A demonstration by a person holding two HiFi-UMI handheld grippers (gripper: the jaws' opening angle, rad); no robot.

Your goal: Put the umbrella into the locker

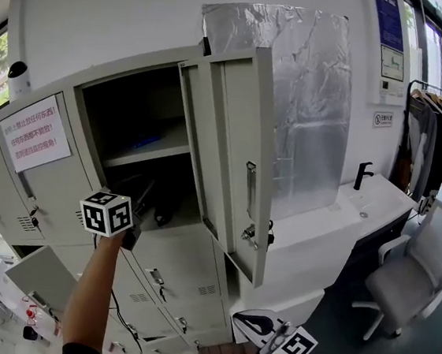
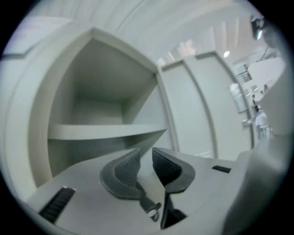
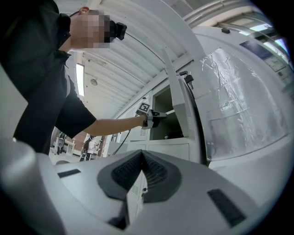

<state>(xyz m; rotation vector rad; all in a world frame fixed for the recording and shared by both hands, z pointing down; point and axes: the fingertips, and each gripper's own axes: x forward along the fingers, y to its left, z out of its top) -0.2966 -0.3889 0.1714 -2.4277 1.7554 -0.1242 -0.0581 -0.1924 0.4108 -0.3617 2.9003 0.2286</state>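
Note:
The grey locker has its upper door swung wide open. A dark, long thing, apparently the umbrella, lies in the lower part of that compartment, under the shelf. My left gripper is raised at the compartment's mouth. In the left gripper view its jaws stand a narrow gap apart with nothing between them, facing the shelf. My right gripper is low at the bottom edge, its jaws closed together and empty. The right gripper view also shows the left gripper at the locker.
The open door's edge juts out toward me. A smaller door hangs open at lower left. At right there is a white counter with a black faucet, an office chair and a clothes rack. Foil sheet covers the wall.

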